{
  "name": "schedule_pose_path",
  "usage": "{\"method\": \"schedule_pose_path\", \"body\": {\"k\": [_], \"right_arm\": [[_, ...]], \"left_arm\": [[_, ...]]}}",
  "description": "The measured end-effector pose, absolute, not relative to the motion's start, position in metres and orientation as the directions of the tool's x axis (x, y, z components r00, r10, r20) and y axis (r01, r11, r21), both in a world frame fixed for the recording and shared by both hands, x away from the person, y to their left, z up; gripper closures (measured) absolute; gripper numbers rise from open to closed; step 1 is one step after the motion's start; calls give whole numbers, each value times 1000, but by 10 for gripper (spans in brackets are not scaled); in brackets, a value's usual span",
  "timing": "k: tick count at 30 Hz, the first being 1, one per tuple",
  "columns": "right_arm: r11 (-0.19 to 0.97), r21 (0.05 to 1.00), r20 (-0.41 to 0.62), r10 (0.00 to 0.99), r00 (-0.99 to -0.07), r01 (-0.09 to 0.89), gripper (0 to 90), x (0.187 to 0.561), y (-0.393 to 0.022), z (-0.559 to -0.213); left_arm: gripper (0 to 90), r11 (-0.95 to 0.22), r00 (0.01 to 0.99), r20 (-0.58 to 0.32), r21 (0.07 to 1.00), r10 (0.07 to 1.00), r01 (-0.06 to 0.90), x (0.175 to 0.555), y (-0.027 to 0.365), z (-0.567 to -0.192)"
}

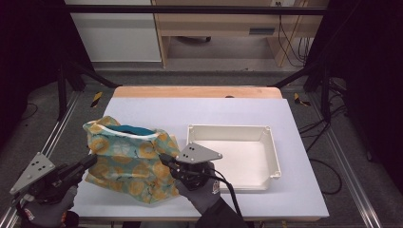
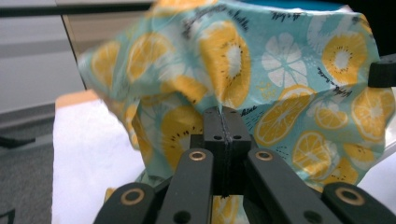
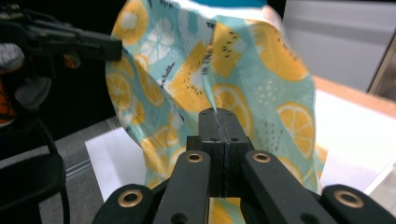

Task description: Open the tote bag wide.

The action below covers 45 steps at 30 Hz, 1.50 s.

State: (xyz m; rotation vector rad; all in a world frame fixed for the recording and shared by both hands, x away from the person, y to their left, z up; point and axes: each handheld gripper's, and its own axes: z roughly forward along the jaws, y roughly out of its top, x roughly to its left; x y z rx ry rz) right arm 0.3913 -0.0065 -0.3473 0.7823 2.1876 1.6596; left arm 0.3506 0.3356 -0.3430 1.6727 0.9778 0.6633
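A teal cloth bag (image 1: 128, 159) printed with orange and lemon slices stands on the pale table (image 1: 199, 111), left of centre, its mouth open and a dark teal lining (image 1: 129, 128) showing. My left gripper (image 1: 90, 160) comes in from the lower left and meets the bag's left side. In the left gripper view the jaws (image 2: 223, 114) are shut, with the cloth (image 2: 280, 70) puckered into their tip. My right gripper (image 1: 164, 158) is at the bag's right side. In the right gripper view its jaws (image 3: 217, 114) are shut on a fold of the cloth (image 3: 243, 60).
A white rectangular tray (image 1: 268, 142) with nothing in it sits just right of the bag, close behind my right hand. A wooden strip (image 1: 197, 91) edges the table's far side. Dark frame posts and cables stand around the table.
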Motion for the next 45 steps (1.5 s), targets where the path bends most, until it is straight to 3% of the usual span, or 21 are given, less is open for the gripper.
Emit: {"method": "schedule_pose_path", "body": {"k": [4,8,13,18,21,23,26,30,36,39,45], "right_arm": [[205,939,106,588,-802,274,884,397,-2,-359],[194,938,117,602,-790,286,771,402,-1,-363],[140,959,108,622,-776,245,554,402,-8,-355],[166,953,93,634,-768,253,475,406,-8,-360],[196,940,100,625,-774,280,578,407,-4,-368],[223,929,98,620,-778,294,756,407,-2,-370],[234,926,100,607,-788,297,898,407,0,-369],[235,927,99,596,-796,291,900,405,1,-366],[240,928,92,595,-798,286,900,405,2,-366],[235,928,96,597,-796,288,900,405,1,-366],[226,933,94,597,-797,280,900,404,1,-365]], "left_arm": [[900,-123,507,-49,946,861,301,355,336,-349],[900,-121,503,-49,946,863,300,357,338,-351],[900,-115,499,-53,947,865,300,357,338,-350],[891,-110,485,-57,944,872,310,360,341,-350],[883,-108,479,-63,941,875,321,362,342,-351],[863,-101,473,-69,940,879,325,364,343,-350],[754,-91,454,-66,945,888,316,364,345,-344],[550,-84,433,-55,952,900,295,366,347,-330],[455,-126,445,-21,946,895,298,378,341,-319],[502,-136,456,-28,936,890,325,388,339,-321],[841,-144,456,-29,929,890,340,386,339,-322]]}}
